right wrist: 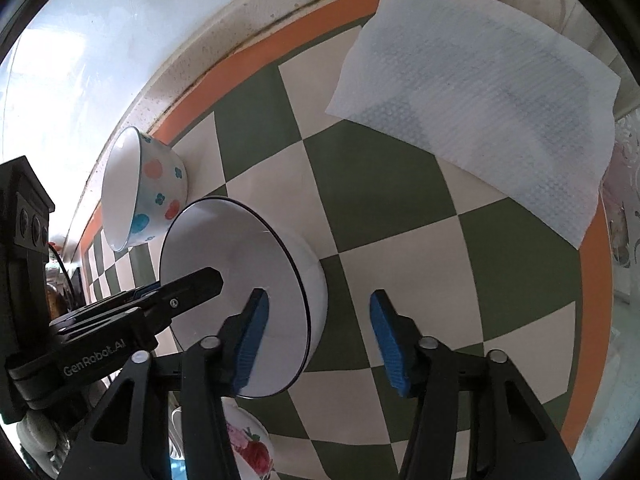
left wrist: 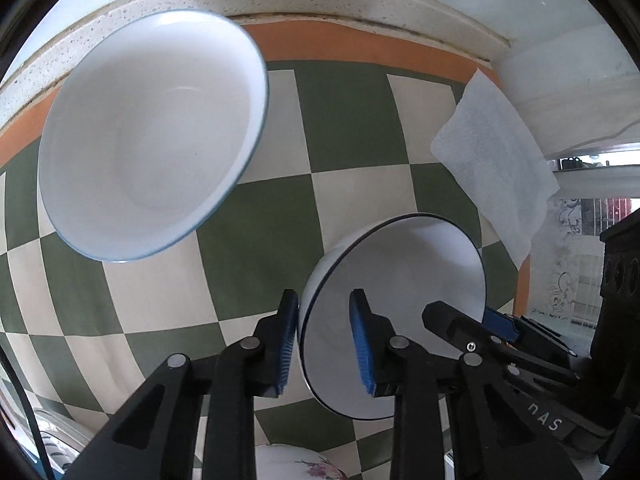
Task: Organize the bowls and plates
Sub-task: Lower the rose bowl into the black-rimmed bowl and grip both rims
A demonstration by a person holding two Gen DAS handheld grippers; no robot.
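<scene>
Both grippers straddle the dark-rimmed bowl [left wrist: 400, 280] on the checked cloth [left wrist: 352, 120], near right. Left gripper [left wrist: 325, 346] and right gripper [right wrist: 318, 340] are spread, not clamped. Step: grasping. Next, likely pinch the rim and lift toward the far-left blue-rimmed bowl [left wrist: 152, 132].

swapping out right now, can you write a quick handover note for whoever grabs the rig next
Left gripper: open, fingers astride the near rim of the dark-rimmed white bowl, not clamped.
Right gripper: open, astride the same bowl's opposite wall.
That bowl sits on the checked cloth. The blue-rimmed bowl is to its far left, the spotted bowl by the back ledge, a paper towel far right.
Done: no stacking visible.
Left: grip the bowl and group the dishes.
</scene>
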